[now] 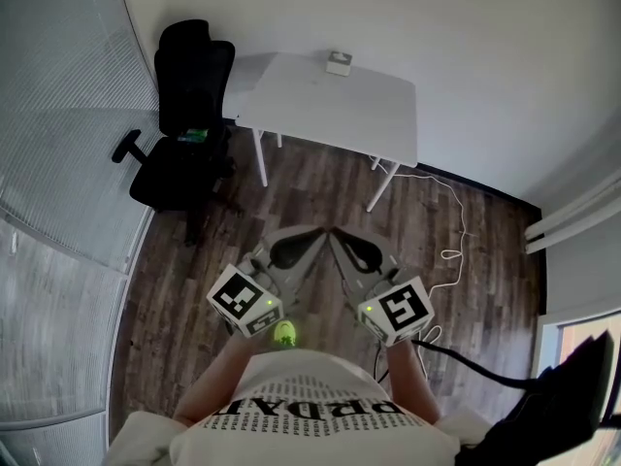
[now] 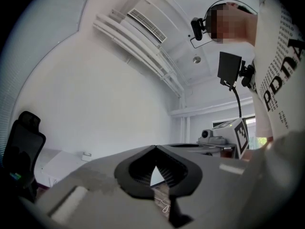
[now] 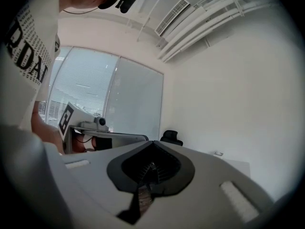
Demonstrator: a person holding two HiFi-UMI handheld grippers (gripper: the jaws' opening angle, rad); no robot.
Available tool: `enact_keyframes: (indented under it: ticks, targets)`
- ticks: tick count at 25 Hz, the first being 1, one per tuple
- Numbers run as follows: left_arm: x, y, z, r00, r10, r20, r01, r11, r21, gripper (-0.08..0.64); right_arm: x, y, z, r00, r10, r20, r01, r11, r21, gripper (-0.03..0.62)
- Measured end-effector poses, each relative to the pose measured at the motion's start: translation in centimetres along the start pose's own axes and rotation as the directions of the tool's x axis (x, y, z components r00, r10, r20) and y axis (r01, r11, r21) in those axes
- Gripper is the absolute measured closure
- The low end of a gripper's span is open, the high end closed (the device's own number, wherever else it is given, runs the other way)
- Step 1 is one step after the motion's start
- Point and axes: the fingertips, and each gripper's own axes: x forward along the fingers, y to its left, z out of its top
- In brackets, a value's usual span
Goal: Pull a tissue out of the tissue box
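Observation:
The tissue box point(image 1: 339, 62) is a small white box at the far edge of a white table point(image 1: 291, 105) against the wall. It shows tiny in the left gripper view point(image 2: 86, 155) and in the right gripper view point(image 3: 218, 153). Both grippers are held close to my body over the wooden floor, well short of the table. My left gripper point(image 1: 312, 236) point(image 2: 155, 147) is shut with nothing in it. My right gripper point(image 1: 338, 236) point(image 3: 152, 142) is shut and empty too. The two tips point toward each other and nearly meet.
A black office chair point(image 1: 184, 115) stands left of the table, beside a glass wall with blinds point(image 1: 58, 163). A white cable point(image 1: 451, 255) trails over the floor at the right. A dark object point(image 1: 572, 396) sits at the bottom right corner.

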Motion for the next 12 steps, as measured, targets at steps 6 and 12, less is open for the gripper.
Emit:
enact_keyframes:
  ticks: [6, 12]
  targets:
    - [-0.2, 2.5, 0.8, 1.000, -0.020, 0.018, 0.021, 1.000, -0.014, 0.571, 2.5, -0.5, 0.3, 1.000, -0.019, -0.006, 0.019, 1.000, -0.024, 0.584]
    - [-0.3, 4.6, 0.2, 0.999, -0.044, 0.019, 0.044, 0.999, -0.018, 0.571, 4.4, -0.9, -0.5, 0.999, -0.040, -0.023, 0.040, 0.999, -0.024, 0.584]
